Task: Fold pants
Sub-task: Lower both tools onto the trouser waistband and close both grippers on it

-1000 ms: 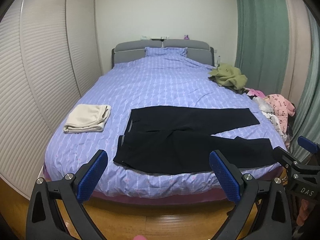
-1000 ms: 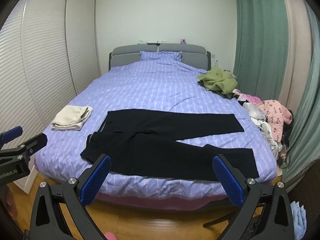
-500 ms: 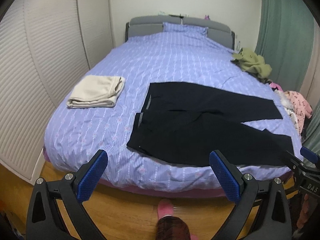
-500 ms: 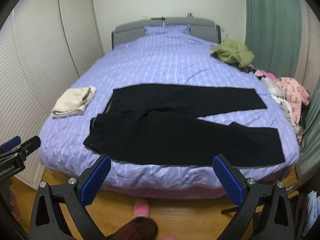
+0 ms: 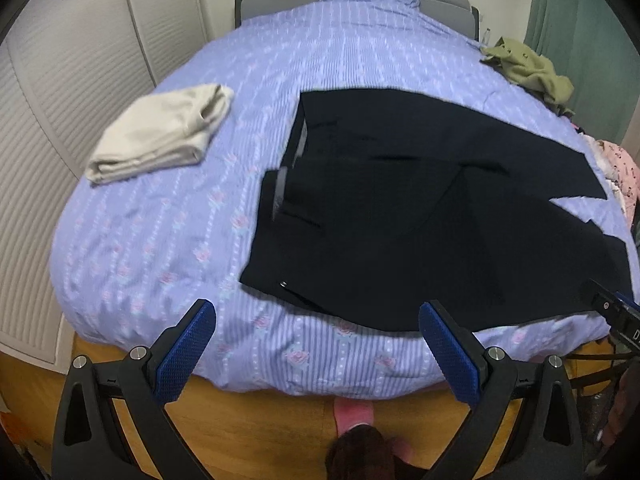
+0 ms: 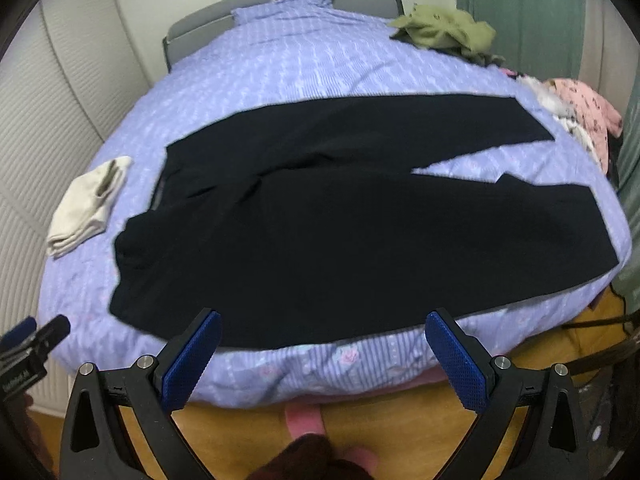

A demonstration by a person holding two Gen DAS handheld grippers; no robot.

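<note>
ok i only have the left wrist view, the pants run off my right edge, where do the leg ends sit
Observer: The right wrist view shows both. The near leg's hem lies on the bed, close to its right corner.
Operator: and the far leg
Observer: The far leg ends just beside the pink clothes pile. A wedge of bedspread shows between the legs.
Operator: right tool state
Observer: The right tool is open and empty, over the bed's near edge in front of the pants.

Lilac-covered bed (image 5: 168, 216), wooden floor (image 5: 256, 432), green curtains (image 6: 520, 8)
</note>
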